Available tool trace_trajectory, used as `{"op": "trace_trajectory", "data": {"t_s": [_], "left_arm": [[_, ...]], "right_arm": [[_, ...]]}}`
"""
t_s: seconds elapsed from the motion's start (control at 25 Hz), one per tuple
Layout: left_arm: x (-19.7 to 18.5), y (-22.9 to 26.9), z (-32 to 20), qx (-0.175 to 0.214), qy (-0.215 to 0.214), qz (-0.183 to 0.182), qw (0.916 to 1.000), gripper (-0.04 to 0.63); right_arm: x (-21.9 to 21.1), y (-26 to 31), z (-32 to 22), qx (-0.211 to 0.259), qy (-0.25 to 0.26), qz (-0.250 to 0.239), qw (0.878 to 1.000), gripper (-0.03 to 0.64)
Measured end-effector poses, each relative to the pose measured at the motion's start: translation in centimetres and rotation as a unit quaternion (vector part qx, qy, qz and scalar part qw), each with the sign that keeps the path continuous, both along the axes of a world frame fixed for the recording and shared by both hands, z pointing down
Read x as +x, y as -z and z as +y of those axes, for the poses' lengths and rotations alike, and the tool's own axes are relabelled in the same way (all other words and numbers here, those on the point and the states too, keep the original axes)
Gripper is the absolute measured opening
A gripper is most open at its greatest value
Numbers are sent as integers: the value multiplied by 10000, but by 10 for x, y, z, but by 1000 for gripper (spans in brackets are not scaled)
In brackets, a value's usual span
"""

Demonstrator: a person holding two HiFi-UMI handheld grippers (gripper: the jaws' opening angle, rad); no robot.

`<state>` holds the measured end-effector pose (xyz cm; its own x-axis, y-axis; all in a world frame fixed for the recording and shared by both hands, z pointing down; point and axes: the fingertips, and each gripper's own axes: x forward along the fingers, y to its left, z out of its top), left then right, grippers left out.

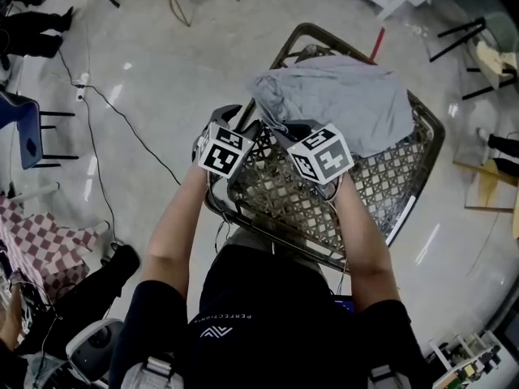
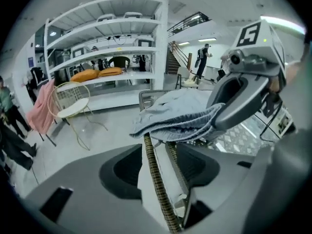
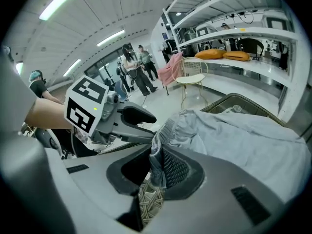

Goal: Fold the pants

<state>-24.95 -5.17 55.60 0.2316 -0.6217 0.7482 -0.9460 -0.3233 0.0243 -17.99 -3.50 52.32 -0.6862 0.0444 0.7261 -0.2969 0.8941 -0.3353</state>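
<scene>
Grey pants [image 1: 340, 104] lie bunched over the far half of a woven wire basket [image 1: 422, 177]. My left gripper [image 1: 243, 124] hangs at the basket's near left corner. In the left gripper view its jaws [image 2: 158, 165] stand apart, the braided basket rim [image 2: 155, 179] runs up between them untouched, and the pants' edge [image 2: 180, 113] lies just beyond. My right gripper [image 1: 292, 130] sits beside it. The right gripper view shows it [image 3: 156, 172] shut on the gathered waistband [image 3: 157, 155], with the rest of the pants [image 3: 234, 140] spreading to the right.
The basket stands on a pale polished floor. A cable [image 1: 122, 116] runs across the floor at left, near a checkered cloth [image 1: 40, 241]. White shelving [image 2: 112, 48], a yellow wire chair [image 2: 73, 101] and a pink cloth [image 2: 41, 108] stand beyond; people [image 3: 139, 69] stand farther off.
</scene>
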Motion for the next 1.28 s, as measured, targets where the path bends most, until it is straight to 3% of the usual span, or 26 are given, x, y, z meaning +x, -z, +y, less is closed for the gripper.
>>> {"op": "trace_trajectory", "data": {"t_s": [0.32, 0.52, 0.84, 0.96, 1.08, 1.16, 1.28], "left_arm": [[15, -11, -15, -1, -690, -360, 9970, 250], [22, -9, -24, 288, -749, -637, 9947, 289], [22, 5, -41, 932, -1101, -1415, 9794, 347], [22, 6, -45, 1016, -1092, -1478, 9777, 354], [28, 1, -46, 1002, -1349, -1560, 9734, 353], [33, 3, -48, 1084, -1531, -1676, 9678, 321], [38, 7, -51, 1206, -1725, -1851, 9599, 163]], "right_arm": [[16, 13, -1, -160, -97, 3, 9998, 67], [22, 19, -2, -152, -122, 65, 9998, 67], [28, 24, -1, -159, -238, 54, 9996, 67], [30, 24, -2, -173, -279, 41, 9995, 67], [29, 23, -1, -217, -307, 19, 9993, 67], [31, 24, -1, -221, -328, 18, 9992, 67], [32, 28, -2, -271, -400, -56, 9988, 67]]}}
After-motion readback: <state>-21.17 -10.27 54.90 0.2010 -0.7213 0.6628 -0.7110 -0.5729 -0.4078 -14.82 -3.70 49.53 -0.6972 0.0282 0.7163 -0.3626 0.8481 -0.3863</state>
